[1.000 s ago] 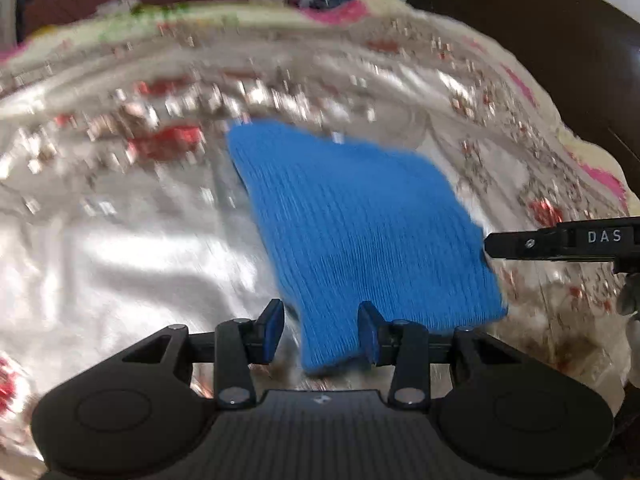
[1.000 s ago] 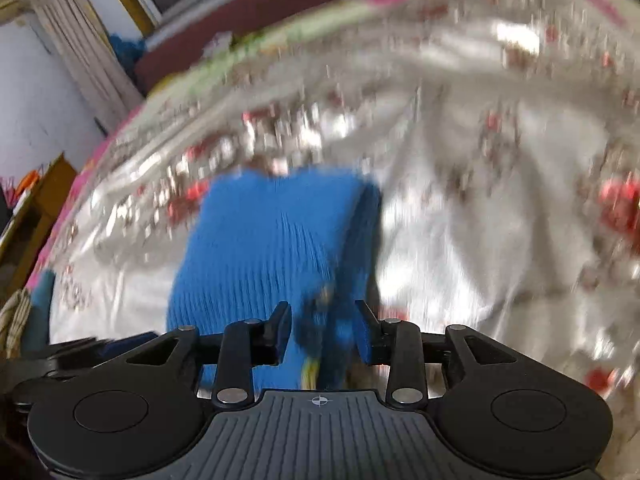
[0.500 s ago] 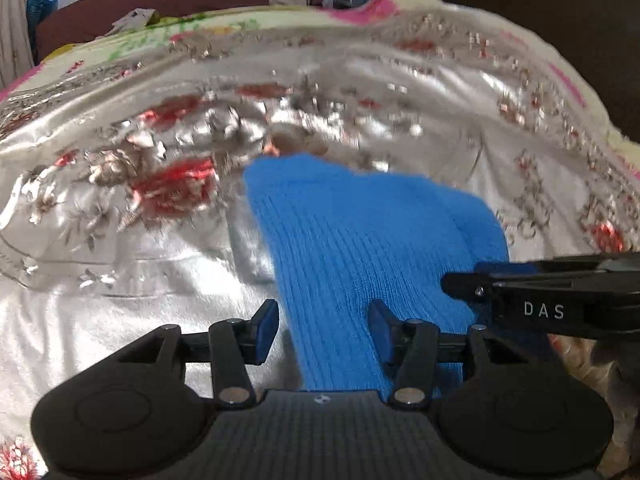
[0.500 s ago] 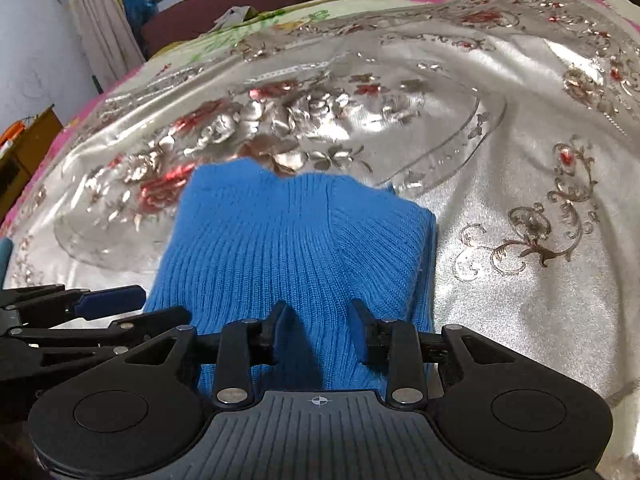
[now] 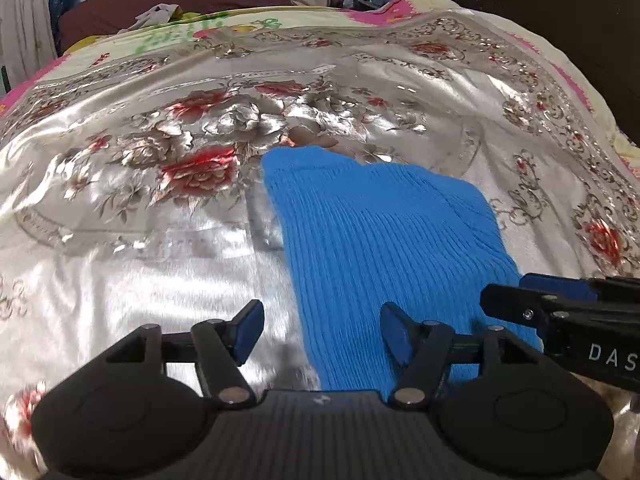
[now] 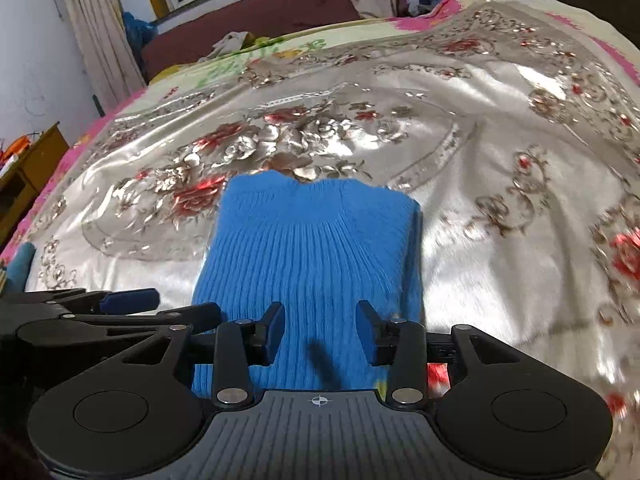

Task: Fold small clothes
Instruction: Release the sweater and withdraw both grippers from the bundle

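Both grippers spread, blue ribbed knit folded flat on the satin bedspread.
Your left gripper [image 5: 322, 334] and right gripper [image 6: 319, 331] hold nothing, jaws apart over the near hem of the blue knit garment [image 6: 312, 256]. It looks soft, light and stretchy; pinch near-edge corners through all layers. The silver floral bedspread [image 6: 480, 208] looks slippery; open room lies beyond and to both sides.

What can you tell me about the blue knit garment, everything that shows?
The blue knit garment is a bright blue, ribbed piece, soft and wool-like, folded into a compact rectangle. A curved collar-like edge lies at its far end, with ribs fanning out from it. It lies flat on the shiny silver floral bedspread. The open right hand-held gripper sits over its near edge; the open left hand-held gripper straddles its left edge. Whether the fingers touch it cannot be told.
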{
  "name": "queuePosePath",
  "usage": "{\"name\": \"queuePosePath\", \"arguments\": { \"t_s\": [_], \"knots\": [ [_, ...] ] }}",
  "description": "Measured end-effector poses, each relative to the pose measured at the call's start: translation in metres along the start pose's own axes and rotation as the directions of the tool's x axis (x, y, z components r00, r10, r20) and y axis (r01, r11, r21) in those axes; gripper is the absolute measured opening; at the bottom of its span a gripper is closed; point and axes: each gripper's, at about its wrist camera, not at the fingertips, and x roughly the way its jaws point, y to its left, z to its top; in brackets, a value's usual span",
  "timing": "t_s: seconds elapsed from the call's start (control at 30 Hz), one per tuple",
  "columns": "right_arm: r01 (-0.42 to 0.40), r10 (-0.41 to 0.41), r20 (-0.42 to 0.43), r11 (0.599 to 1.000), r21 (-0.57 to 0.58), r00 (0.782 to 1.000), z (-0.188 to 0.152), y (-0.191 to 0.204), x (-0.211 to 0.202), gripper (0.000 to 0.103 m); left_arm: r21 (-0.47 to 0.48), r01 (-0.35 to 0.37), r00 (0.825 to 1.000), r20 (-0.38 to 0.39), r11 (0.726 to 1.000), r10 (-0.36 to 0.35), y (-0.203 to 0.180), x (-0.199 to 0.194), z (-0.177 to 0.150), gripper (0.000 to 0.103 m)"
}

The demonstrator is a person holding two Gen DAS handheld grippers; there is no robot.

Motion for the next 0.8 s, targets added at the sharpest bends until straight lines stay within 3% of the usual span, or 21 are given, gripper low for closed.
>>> {"name": "queuePosePath", "arguments": {
  "t_s": [0.27,0.47,0.8],
  "knots": [
    [0.022,-0.022,0.002,0.999,0.030,1.000,-0.021,0.000,-0.019,0.042,0.003,-0.027,1.000,-0.008,1.000,0.027,-0.007,-0.016,-0.024,0.083],
    [0.053,-0.053,0.004,0.999,0.009,0.999,-0.040,0.008,-0.027,0.044,0.014,-0.088,0.996,-0.004,0.996,0.088,-0.008,-0.025,-0.037,0.095],
    [0.084,-0.083,-0.039,0.996,0.016,0.996,-0.060,0.011,-0.024,0.045,-0.002,-0.077,0.997,-0.007,0.997,0.077,-0.008,-0.031,-0.055,0.101]
  ]
}}
